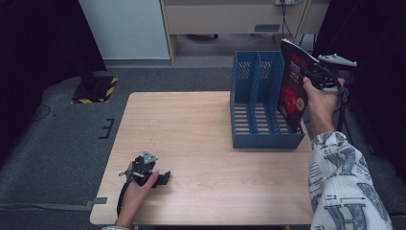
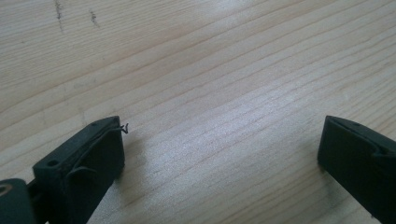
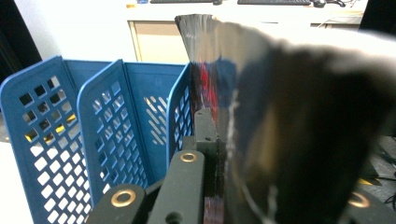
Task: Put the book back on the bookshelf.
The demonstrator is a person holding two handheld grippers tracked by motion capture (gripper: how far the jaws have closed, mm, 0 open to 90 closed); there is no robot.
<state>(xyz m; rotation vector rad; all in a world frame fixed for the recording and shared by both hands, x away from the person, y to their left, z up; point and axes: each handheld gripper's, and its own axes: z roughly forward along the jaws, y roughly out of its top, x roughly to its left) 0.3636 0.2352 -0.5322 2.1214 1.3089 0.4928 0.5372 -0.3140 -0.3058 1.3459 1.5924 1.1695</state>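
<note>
A glossy black and red magazine (image 1: 293,86) stands tilted, its lower end down in the rightmost slot of the blue file rack (image 1: 253,140). My right gripper (image 1: 313,72) is shut on its upper edge, held above the rack's right side. In the right gripper view the magazine (image 3: 299,116) is pinched at the jaws of my right gripper (image 3: 217,135), beside the rack's perforated dividers (image 3: 107,140). My left gripper (image 1: 165,177) lies on the wooden table (image 1: 201,120) near the front left, held by a hand. In the left gripper view my left gripper (image 2: 222,140) has its jaws wide apart over bare wood.
The rack stands at the table's right rear, close to the right edge. On the grey floor at the back left sits a black and yellow striped base (image 1: 95,88). A pale cabinet (image 1: 230,19) stands behind the table.
</note>
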